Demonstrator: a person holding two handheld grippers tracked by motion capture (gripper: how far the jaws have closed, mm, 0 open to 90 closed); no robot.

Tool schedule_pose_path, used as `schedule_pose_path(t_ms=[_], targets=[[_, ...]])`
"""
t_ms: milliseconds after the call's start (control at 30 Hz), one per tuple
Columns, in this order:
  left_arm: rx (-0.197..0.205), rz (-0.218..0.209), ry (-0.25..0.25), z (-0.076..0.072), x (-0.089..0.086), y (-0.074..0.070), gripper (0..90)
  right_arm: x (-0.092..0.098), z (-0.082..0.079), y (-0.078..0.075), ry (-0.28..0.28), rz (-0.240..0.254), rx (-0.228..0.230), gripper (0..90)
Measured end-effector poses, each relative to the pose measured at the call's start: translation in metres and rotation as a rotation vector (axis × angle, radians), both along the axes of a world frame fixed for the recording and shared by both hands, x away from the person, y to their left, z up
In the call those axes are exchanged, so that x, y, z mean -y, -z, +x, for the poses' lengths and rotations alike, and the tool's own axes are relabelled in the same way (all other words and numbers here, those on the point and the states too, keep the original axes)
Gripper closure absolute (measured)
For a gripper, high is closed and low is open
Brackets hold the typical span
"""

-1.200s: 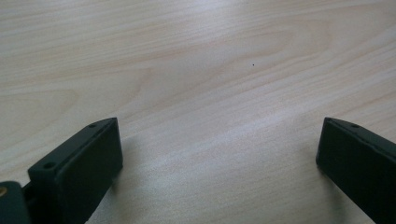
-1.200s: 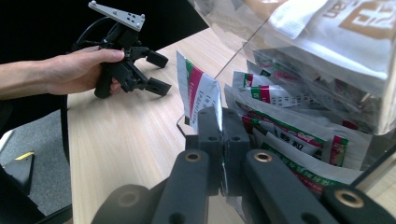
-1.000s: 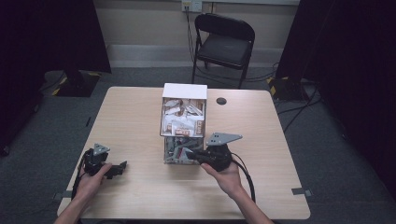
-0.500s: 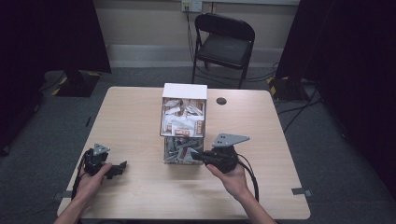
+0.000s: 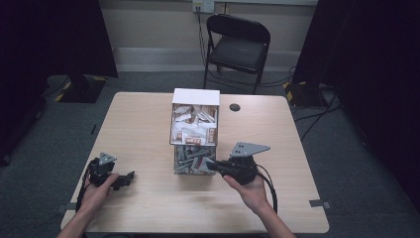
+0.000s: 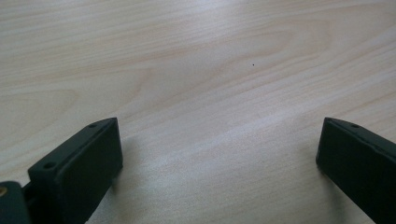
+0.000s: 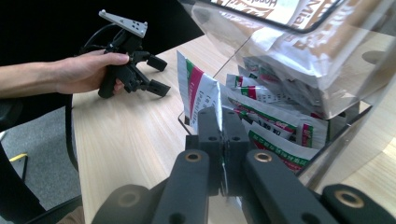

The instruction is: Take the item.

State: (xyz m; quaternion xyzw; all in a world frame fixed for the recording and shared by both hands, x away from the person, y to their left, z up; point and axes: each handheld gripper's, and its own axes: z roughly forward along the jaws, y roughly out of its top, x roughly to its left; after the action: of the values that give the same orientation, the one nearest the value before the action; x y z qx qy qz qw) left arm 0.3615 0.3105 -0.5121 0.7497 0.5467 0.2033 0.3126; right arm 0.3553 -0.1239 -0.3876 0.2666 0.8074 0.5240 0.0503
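Pale wood grain is being shown across the worktop [image 5: 148, 124] in the high view, where a clear dispenser box [image 5: 195, 131] is standing at the centre, its upper compartment packed with brown-and-white sachets and its lower one with green-and-white packets [image 5: 190, 161]. The right claw [image 5: 210, 165] is being held level by the right hand [image 5: 250, 191] at the lower front corner of the box, its tips being pressed against the packets there. The left claw [image 5: 130, 177] is being kept low on the worktop near the front left edge by the left hand [image 5: 94, 196], well apart from the box.

Bare wood [image 6: 196, 70] is being looked at in the left gripper view; the two black jaws are being held wide apart with nothing between them.

A white packet with a green and red stripe [image 7: 198, 95] is being pinched in the right gripper view by the right claw [image 7: 222, 123], whose jaws are being pressed together on its edge at the open mouth of the lower compartment. More packets [image 7: 275, 140] are being seen stacked behind the clear wall [image 7: 336, 88]. Farther off, the left claw [image 7: 156, 74] is being held spread above the worktop [image 7: 126, 135] by the left hand [image 7: 81, 72].
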Motion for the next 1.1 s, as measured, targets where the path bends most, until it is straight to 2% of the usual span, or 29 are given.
schedule_pose_path(t_ms=[667,1100], targets=[[0.001,0.001,0.000,0.000,0.000,0.000,0.0,0.022,-0.003,-0.006,0.044,0.021,0.013,89.1],[-0.001,-0.001,0.001,0.000,0.000,0.000,0.0,0.037,-0.004,-0.010,0.079,0.018,0.020,89.0]])
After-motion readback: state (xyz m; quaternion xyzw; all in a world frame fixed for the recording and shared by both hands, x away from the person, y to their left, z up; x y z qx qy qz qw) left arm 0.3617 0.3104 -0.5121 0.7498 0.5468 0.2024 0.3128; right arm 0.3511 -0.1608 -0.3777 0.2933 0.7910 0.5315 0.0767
